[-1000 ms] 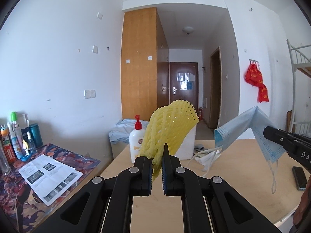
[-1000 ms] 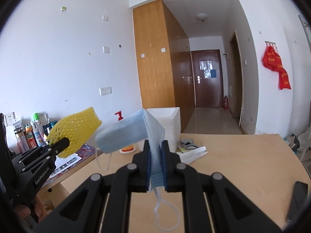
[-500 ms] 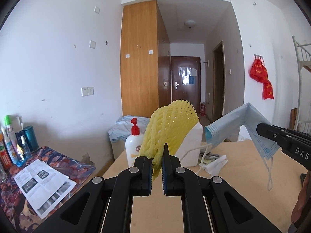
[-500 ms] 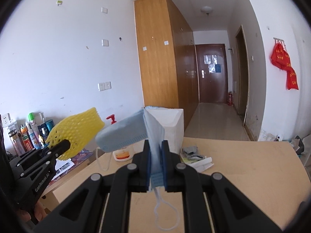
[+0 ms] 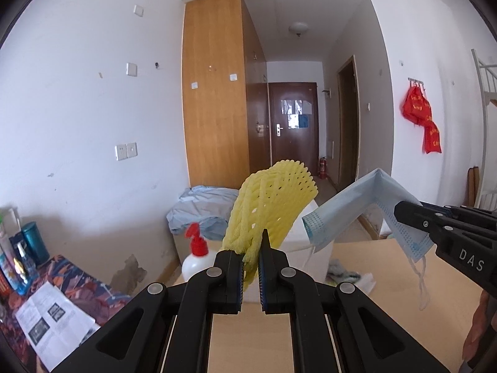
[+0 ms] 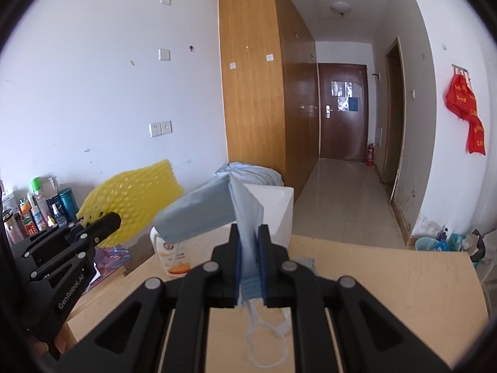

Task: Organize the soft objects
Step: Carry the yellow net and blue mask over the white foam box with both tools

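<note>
Left tongs: the left gripper [image 5: 251, 267] is clamped on the lower edge of a yellow foam fruit-net sleeve [image 5: 270, 205], which stands up and fans to the right above the jaws
Right tongs: the right gripper [image 6: 249, 267] is clamped on a folded pale-blue pleated face mask [image 6: 214, 211]; its long axis runs left from the jaws, and the white ear loops [image 6: 264, 338] dangle below
Where the soft things are: both are held in the air above the light wooden table [image 6: 388, 276], neither touching it
Likely target: a tall white open-topped bin [image 6: 276, 208] at the far edge of the table, just right of a white pump bottle with a red nozzle [image 5: 195, 258]
Key relation: the bin lies straight ahead of and below both tongs; from the right wrist view the mask hangs almost over its mouth, so the right hand looks nearer
Risk: the loops could snag on the rim when the jaws part
</note>
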Action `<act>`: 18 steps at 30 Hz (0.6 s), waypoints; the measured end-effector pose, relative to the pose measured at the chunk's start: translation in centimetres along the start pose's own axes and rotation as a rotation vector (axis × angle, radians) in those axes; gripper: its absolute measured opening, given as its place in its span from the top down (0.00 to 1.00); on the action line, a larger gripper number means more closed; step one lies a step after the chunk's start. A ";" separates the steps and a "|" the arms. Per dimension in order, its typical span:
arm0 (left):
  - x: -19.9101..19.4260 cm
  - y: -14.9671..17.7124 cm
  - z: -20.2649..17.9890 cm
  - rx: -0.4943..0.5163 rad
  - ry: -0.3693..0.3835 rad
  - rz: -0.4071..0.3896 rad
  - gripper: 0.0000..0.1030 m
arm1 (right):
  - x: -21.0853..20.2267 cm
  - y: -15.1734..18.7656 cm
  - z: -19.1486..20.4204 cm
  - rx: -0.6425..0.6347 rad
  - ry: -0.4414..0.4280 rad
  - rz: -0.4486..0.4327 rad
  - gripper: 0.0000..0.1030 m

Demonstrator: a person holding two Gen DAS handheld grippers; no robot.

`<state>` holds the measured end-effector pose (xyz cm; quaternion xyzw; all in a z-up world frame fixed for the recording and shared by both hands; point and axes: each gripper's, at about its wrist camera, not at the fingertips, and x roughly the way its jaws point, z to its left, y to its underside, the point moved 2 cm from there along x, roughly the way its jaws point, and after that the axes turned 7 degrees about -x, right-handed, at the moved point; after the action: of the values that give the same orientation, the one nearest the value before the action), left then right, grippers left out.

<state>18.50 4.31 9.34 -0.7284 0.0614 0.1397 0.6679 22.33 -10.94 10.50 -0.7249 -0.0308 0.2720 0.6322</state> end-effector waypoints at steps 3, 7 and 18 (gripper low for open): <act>1.9 -0.8 -0.4 0.011 -0.001 0.008 0.92 | 1.4 -0.6 -0.6 -0.009 0.002 0.008 0.87; 4.5 -1.5 -0.8 0.001 0.023 0.047 0.92 | 3.4 -1.2 -1.2 -0.019 -0.004 0.027 0.87; 10.5 -2.2 -1.2 0.011 0.015 0.100 0.92 | 8.3 -2.2 -2.7 -0.034 -0.016 0.065 0.87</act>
<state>29.24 4.38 8.55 -0.7217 0.1032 0.1671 0.6637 31.21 -9.75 9.74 -0.7339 -0.0170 0.2976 0.6104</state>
